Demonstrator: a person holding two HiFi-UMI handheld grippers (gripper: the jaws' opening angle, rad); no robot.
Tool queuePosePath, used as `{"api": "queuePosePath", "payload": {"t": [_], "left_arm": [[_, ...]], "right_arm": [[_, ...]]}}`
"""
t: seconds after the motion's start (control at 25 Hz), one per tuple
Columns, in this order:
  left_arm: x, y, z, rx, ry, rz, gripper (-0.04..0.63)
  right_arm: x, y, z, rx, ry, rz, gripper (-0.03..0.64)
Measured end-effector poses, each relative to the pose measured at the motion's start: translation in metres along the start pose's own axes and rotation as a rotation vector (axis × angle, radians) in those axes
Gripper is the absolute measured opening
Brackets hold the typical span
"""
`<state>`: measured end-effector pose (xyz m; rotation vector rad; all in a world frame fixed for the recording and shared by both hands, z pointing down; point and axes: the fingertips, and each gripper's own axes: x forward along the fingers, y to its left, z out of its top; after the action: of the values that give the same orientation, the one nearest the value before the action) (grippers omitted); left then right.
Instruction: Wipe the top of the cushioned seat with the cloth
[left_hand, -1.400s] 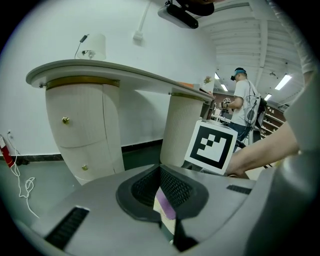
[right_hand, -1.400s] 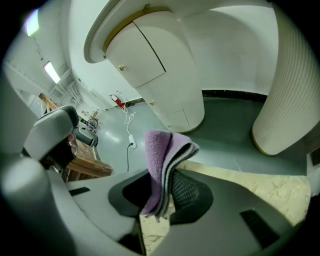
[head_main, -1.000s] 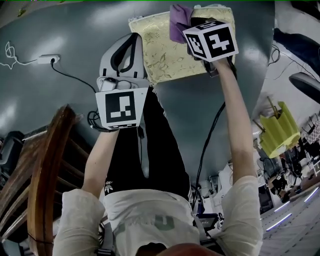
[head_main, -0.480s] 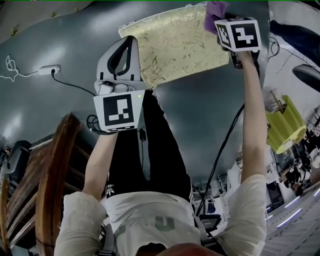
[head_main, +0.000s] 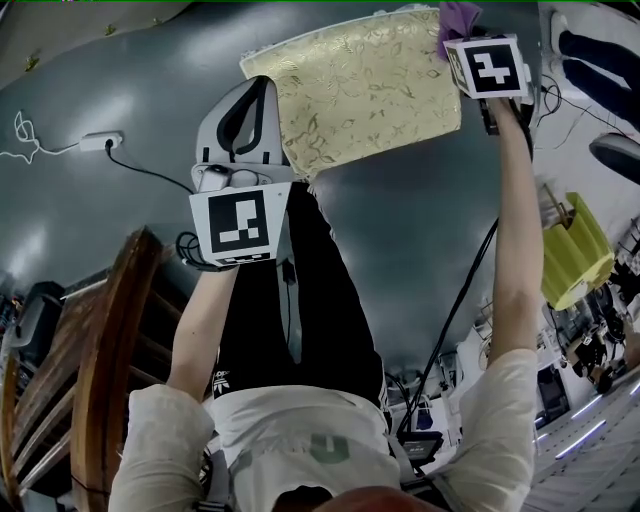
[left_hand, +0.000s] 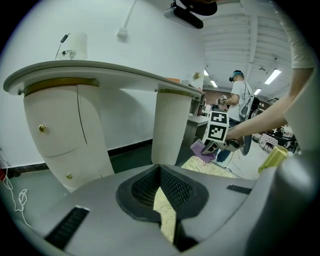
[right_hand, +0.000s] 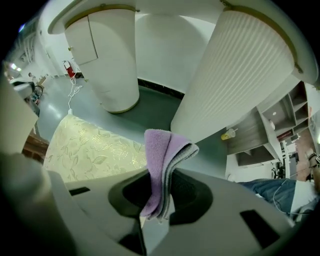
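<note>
**A:** Where is the cloth, and what holds it?

**B:** The purple cloth (right_hand: 162, 160) is folded into a thick pad, and the right gripper (right_hand: 158, 202) is clamped tight on its lower half. The upper half stands free above the jaws. In the head view it sits at the far right corner of the cushioned seat (head_main: 360, 90), and it seems to touch the fabric there.

**A:** How will it handle?

**B:** Probably soft, light and floppy. The free end should bend and drag flat when pressed down. The grip low on the fold looks secure, so I see no need to retake it.

**A:** And the seat?

**B:** It is a padded top in pale gold, leaf-patterned fabric. I expect it to give under pressure, and the weave may tug at the cloth a little.

**A:** What is the other hand doing?

**B:** The left gripper (left_hand: 167, 220) is at the seat's near left edge. Its jaws are almost together, with gold fabric in the narrow slit between them, so it appears to pinch that edge and steady the seat.

**A:** And the arms?

**B:** The right arm reaches forward nearly straight. The left arm is extended too, but its gripper sits nearer the body.
</note>
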<state>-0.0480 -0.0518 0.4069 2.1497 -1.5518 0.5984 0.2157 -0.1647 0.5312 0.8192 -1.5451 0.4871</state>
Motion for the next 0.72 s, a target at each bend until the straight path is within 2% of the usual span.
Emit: {"api": "queuePosePath", "payload": {"t": [0.08, 0.28, 0.52, 0.6, 0.72], "left_arm": [[-0.001, 0.0, 0.002, -0.002, -0.011, -0.001, 0.006], [-0.007, 0.004, 0.005, -0.013, -0.025, 0.01, 0.006], [-0.024, 0.017, 0.008, -0.035, -0.04, 0.033, 0.006], [-0.029, 0.02, 0.01, -0.039, -0.048, 0.041, 0.006], [-0.036, 0.026, 0.011, -0.048, -0.055, 0.052, 0.006]], "right_arm": [[0.0, -0.006, -0.001, -0.005, 0.002, -0.029, 0.091], [-0.019, 0.005, 0.005, 0.045, -0.049, -0.004, 0.091], [-0.114, 0.078, 0.043, 0.079, -0.309, 0.143, 0.091], [-0.142, 0.112, 0.048, 0.085, -0.354, 0.202, 0.092], [-0.162, 0.159, 0.048, 0.071, -0.358, 0.293, 0.091]]}}
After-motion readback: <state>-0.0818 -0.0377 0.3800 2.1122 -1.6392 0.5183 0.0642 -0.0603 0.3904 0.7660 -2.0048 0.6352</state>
